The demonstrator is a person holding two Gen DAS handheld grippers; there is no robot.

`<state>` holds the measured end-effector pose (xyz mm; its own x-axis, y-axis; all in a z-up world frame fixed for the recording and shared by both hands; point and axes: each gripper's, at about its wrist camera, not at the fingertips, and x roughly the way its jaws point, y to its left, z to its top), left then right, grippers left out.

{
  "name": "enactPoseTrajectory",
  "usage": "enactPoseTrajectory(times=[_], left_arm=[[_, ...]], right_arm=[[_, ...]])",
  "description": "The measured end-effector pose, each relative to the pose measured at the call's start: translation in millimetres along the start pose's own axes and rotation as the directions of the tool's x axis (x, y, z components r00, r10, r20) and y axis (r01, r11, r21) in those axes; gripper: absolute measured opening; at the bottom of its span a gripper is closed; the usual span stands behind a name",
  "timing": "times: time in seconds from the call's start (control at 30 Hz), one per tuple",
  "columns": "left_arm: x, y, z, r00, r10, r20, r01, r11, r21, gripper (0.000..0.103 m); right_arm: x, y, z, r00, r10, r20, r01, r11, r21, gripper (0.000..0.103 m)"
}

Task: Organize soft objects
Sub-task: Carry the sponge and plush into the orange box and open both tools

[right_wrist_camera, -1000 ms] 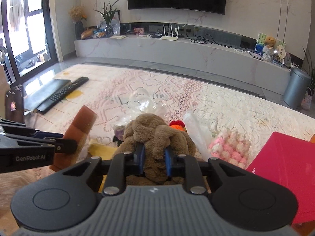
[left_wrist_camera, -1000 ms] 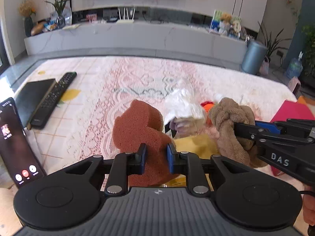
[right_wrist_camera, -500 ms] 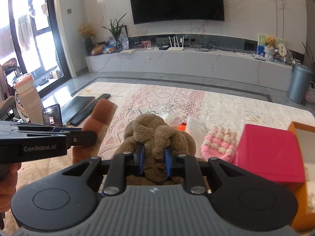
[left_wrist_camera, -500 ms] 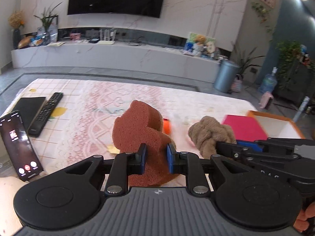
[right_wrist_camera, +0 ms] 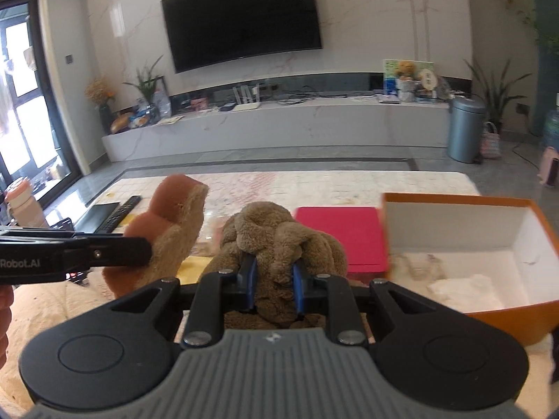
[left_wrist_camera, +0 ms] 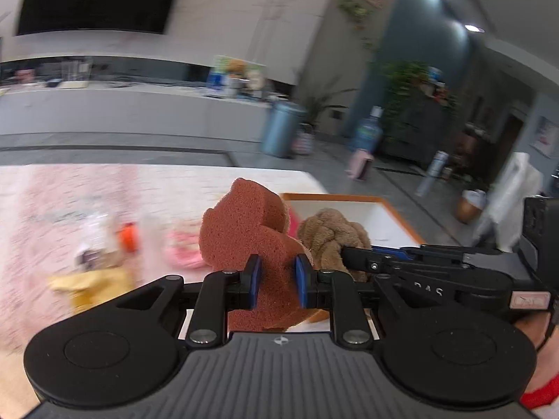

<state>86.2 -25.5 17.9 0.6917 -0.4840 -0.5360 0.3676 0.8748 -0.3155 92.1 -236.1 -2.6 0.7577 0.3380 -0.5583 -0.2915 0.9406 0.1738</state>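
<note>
My left gripper is shut on a reddish-brown sponge and holds it up above the table. The sponge also shows at the left of the right wrist view. My right gripper is shut on a brown knotted plush cloth, just right of the sponge. An open orange box with a white inside stands to the right, with white fabric in it. The box also shows behind both held things in the left wrist view.
A pink lid lies left of the box. A pink knitted item, an orange piece, a clear bag and a yellow cloth lie on the lace tablecloth. A remote lies far left.
Both grippers have risen and swung right with the sponge and the plush cloth. The orange box has come into fuller view, closer to both.
</note>
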Motion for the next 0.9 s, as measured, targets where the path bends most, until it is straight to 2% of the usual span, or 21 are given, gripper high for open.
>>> enactPoseTrajectory(times=[0.27,0.43,0.6,0.73,0.9], left_arm=[[72.5,-36.9,41.9,0.984,-0.17,-0.05,0.172,0.985,0.026,0.023],[125.6,-60.9,65.6,0.971,-0.207,-0.116,0.214,0.976,0.049,0.023],[179.9,-81.5,78.2,0.961,-0.169,-0.22,0.189,0.979,0.072,0.023],[222.3,-90.0,77.6,0.938,-0.105,-0.33,0.136,0.988,0.071,0.023],[264.6,-95.6,70.2,0.914,-0.015,-0.405,0.075,0.988,0.132,0.023]], right_arm=[[-13.9,-67.6,31.7,0.993,-0.115,-0.009,0.115,0.993,0.0,0.02],[0.0,-110.7,53.1,0.984,-0.167,-0.058,0.167,0.986,0.007,0.02],[27.8,-148.5,66.4,0.97,-0.209,-0.128,0.21,0.978,-0.005,0.02],[57.1,-181.0,68.0,0.955,-0.221,-0.2,0.226,0.974,0.005,0.02],[99.0,-206.2,63.3,0.937,-0.221,-0.27,0.217,0.975,-0.044,0.02]])
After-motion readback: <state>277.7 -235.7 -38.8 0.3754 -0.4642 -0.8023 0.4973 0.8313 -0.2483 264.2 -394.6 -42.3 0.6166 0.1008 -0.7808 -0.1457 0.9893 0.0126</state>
